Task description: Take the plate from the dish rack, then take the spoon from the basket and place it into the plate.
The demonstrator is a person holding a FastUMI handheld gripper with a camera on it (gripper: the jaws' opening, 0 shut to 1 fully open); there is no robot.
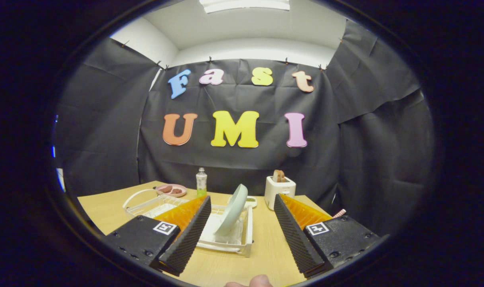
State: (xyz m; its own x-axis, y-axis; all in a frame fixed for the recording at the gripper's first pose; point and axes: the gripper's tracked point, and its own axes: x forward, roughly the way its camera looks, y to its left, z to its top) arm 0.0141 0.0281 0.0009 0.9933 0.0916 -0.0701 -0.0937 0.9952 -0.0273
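Observation:
A pale green plate [233, 209] stands on edge, leaning, in a white dish rack [242, 235] on the wooden table, just ahead of my fingers and nearer the left one. My gripper [240, 201] is open, its two ribbed black fingers wide apart, with nothing between them. The left finger [190, 235] overlaps the rack's near left side in the view. A clear wire-handled basket [152, 204] sits left of the rack, partly hidden behind the left finger; I cannot make out a spoon in it.
Beyond the rack stand a small bottle [201, 181], a pink dish with food [171, 189], a white toaster with bread [279, 190] and a small dish [250, 201]. A fingertip [259, 281] shows at the near edge. Bare table [265, 243] lies between rack and right finger.

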